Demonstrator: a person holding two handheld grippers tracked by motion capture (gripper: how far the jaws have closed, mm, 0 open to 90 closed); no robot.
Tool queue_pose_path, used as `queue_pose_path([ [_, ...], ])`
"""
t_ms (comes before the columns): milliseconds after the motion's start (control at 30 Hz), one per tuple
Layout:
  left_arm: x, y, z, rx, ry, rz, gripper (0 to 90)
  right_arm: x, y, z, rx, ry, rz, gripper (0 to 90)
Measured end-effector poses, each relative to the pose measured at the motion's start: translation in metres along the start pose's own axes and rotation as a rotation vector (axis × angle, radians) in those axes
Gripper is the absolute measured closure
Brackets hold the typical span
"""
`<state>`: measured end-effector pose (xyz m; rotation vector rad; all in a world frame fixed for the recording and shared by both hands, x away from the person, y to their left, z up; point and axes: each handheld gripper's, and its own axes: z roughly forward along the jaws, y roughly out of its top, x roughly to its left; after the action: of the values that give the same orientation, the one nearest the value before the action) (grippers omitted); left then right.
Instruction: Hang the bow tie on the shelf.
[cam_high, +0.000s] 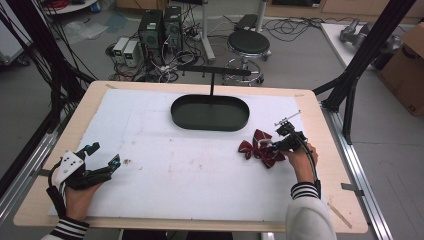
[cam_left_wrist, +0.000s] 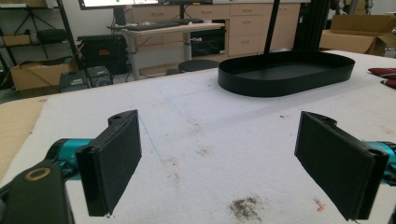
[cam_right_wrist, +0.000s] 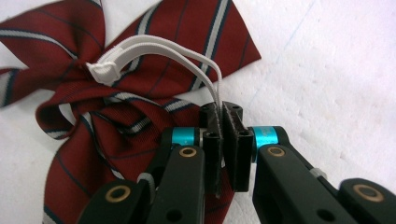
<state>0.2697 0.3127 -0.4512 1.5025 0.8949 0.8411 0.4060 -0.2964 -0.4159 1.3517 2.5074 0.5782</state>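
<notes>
- Your right gripper (cam_right_wrist: 220, 140) is pinched shut on the white elastic loop (cam_right_wrist: 154, 51) of the dark red striped fabric bow tie (cam_high: 259, 147), lying at 4 o'clock on the white foam-covered surface (cam_high: 190, 170).
- Your left gripper (cam_high: 102, 160) sits at 8 o'clock, jaws spread wide and empty.
- The black oval metal tray (cam_high: 210, 112) stands at 12 o'clock.

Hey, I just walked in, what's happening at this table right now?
A person holds a claw in each hand over a white-covered table. The right claw is shut on the white elastic loop of a dark red striped bow tie that lies on the table's right side. The left claw is open, resting near the left edge. A black oval tray sits empty at the back.
</notes>
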Motion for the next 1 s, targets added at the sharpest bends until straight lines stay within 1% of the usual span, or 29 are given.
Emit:
queue_pose_path([
  [67, 0.000, 0.000, 0.000, 0.000, 0.000, 0.000, 15.1, 0.002, 0.001, -0.001, -0.015, -0.008, 0.000, 86.9],
  [133, 0.000, 0.000, 0.000, 0.000, 0.000, 0.001, 15.1, 0.002, 0.001, -0.002, -0.018, -0.007, -0.003, 87.0],
  [167, 0.000, 0.000, 0.000, 0.000, 0.001, 0.001, 15.1, 0.002, 0.001, -0.004, -0.036, -0.016, -0.012, 87.1],
  [267, 0.000, 0.000, 0.000, 0.001, 0.001, 0.001, 15.1, 0.002, 0.001, -0.006, -0.048, -0.010, -0.005, 87.1],
  [333, 0.000, 0.000, 0.000, 0.002, 0.000, 0.004, 15.1, 0.003, 0.001, -0.010, -0.082, -0.011, -0.001, 87.1],
  [367, 0.000, 0.000, 0.000, 0.002, 0.000, 0.004, 15.1, 0.003, 0.001, -0.010, -0.082, -0.011, -0.001, 87.1],
  [400, 0.000, 0.000, 0.000, 0.002, 0.000, 0.004, 15.1, 0.003, 0.002, -0.012, -0.096, -0.008, 0.001, 87.1],
  [433, 0.000, 0.000, 0.000, 0.002, 0.000, 0.005, 15.1, 0.003, 0.001, -0.015, -0.132, -0.003, 0.011, 87.1],
  [500, 0.000, 0.000, 0.000, 0.001, 0.001, 0.005, 15.1, 0.004, 0.002, -0.019, -0.168, 0.012, 0.025, 87.1],
  [533, 0.000, 0.000, 0.000, 0.003, 0.000, 0.007, 15.1, 0.004, 0.002, -0.019, -0.168, 0.012, 0.025, 87.1],
  [567, 0.000, 0.000, 0.000, 0.003, 0.001, 0.007, 15.1, 0.005, 0.002, -0.021, -0.192, 0.017, 0.029, 87.1],
  [600, 0.000, 0.000, 0.000, 0.004, 0.001, 0.007, 15.1, 0.006, 0.003, -0.026, -0.244, 0.030, 0.039, 87.3],
  [633, 0.000, 0.000, 0.000, 0.004, 0.001, 0.008, 15.1, 0.006, 0.003, -0.026, -0.244, 0.030, 0.039, 87.3],
  [667, 0.000, 0.000, 0.000, 0.003, 0.002, 0.007, 15.1, 0.009, 0.004, -0.030, -0.289, 0.035, 0.036, 87.3],
  [767, -0.001, 0.000, 0.000, 0.002, 0.003, 0.009, 15.1, 0.012, 0.006, -0.035, -0.352, 0.037, 0.026, 87.3],
  [800, -0.001, 0.000, 0.000, 0.002, 0.003, 0.009, 15.1, 0.012, 0.006, -0.035, -0.352, 0.037, 0.026, 87.3],
  [833, -0.001, 0.000, 0.000, 0.002, 0.003, 0.009, 15.1, 0.015, 0.008, -0.038, -0.385, 0.032, 0.016, 87.3],
  [933, -0.001, 0.000, 0.000, 0.003, 0.003, 0.010, 15.1, 0.018, 0.011, -0.043, -0.434, 0.038, 0.009, 87.3],
  [1000, 0.000, 0.000, 0.000, 0.003, 0.004, 0.009, 15.1, 0.019, 0.013, -0.047, -0.471, 0.056, 0.014, 87.3],
])
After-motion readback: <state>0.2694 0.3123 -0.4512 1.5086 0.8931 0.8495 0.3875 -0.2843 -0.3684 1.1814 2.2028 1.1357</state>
